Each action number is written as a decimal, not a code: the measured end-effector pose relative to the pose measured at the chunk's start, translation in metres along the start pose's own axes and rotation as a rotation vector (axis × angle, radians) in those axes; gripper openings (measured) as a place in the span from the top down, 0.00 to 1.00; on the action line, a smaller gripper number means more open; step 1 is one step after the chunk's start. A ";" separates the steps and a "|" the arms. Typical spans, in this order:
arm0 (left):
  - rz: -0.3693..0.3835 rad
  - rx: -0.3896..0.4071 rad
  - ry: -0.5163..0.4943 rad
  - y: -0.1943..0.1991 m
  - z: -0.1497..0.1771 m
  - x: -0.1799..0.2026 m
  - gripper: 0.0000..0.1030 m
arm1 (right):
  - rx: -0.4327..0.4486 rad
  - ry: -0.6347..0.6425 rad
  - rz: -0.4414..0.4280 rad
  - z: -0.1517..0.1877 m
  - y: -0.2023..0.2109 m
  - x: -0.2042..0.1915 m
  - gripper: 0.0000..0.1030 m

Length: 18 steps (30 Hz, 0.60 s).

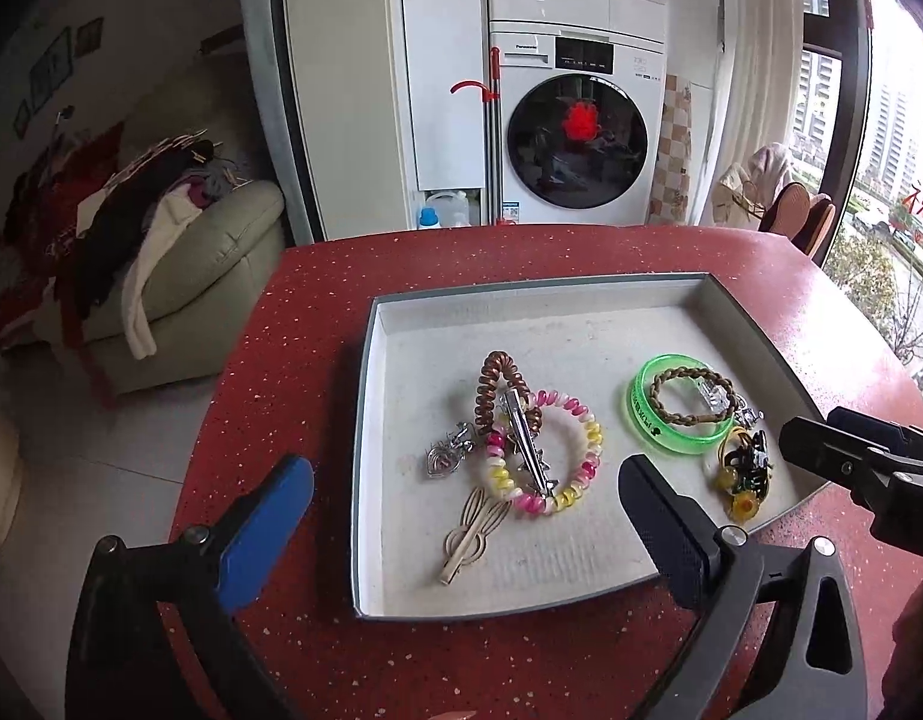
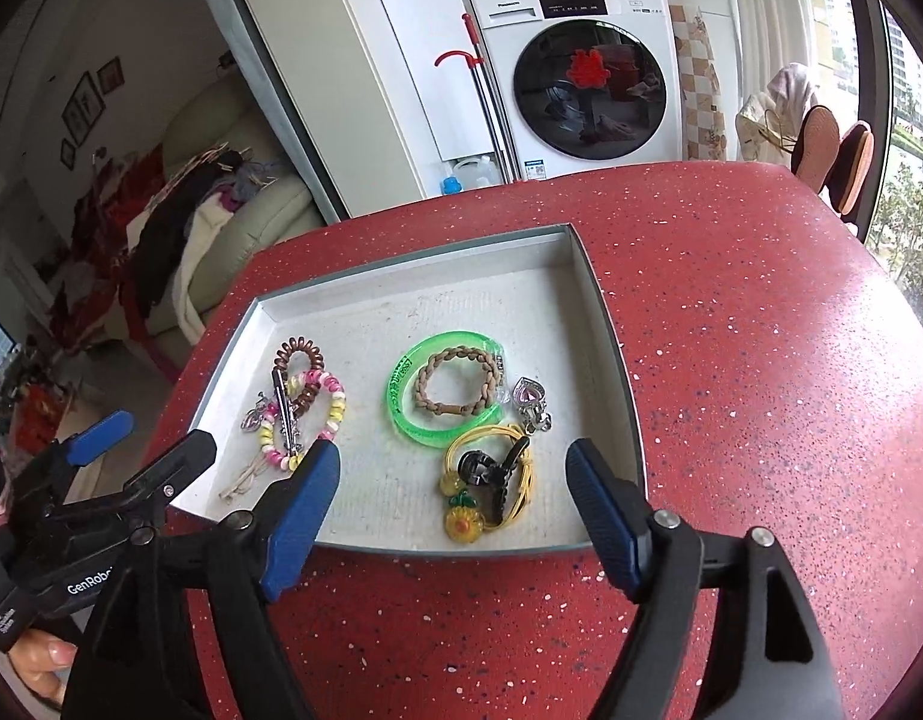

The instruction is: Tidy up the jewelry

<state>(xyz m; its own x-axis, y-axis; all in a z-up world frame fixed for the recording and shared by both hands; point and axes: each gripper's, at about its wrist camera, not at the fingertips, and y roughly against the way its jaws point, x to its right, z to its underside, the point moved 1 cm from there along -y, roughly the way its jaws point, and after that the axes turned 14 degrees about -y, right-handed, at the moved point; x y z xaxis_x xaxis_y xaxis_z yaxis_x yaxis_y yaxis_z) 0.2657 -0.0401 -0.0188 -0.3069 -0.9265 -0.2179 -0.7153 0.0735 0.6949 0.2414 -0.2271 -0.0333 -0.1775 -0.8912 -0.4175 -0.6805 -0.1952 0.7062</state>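
I see shallow white tray [image 2: 605,324] on red speckled table [image 2: 761,312]. Left gripper [image 1: 467,534] spread, empty, at tray's near edge. Right gripper [image 2: 455,516] spread, empty, over tray's near edge. In tray: green bangle [image 2: 401,414] encircling braided bracelet [image 2: 455,384]; coil hair ties [image 1: 545,450] at tray's left.

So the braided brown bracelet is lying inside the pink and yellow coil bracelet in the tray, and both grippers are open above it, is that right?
Not quite. The braided brown bracelet lies inside the green bangle, not the pink and yellow coil bracelet; the right wrist view shows it clearly. The rest holds: all are in the tray, and the left gripper and right gripper are both open.
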 end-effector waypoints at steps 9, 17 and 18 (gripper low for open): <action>-0.016 0.001 0.034 0.015 0.020 0.005 0.00 | 0.122 0.022 0.044 0.023 0.022 0.005 0.00; -0.071 0.025 0.052 0.022 0.034 0.007 0.00 | 0.196 0.051 0.086 0.030 0.032 0.004 0.00; -0.074 0.028 0.052 0.022 0.035 0.008 0.00 | 0.200 0.051 0.083 0.030 0.034 0.004 0.00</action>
<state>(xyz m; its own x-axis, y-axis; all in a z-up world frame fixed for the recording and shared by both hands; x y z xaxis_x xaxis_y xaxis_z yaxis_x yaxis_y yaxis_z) 0.2252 -0.0326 -0.0290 -0.2206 -0.9474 -0.2317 -0.7521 0.0139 0.6589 0.1964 -0.2250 -0.0286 -0.2062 -0.9212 -0.3300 -0.7936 -0.0398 0.6071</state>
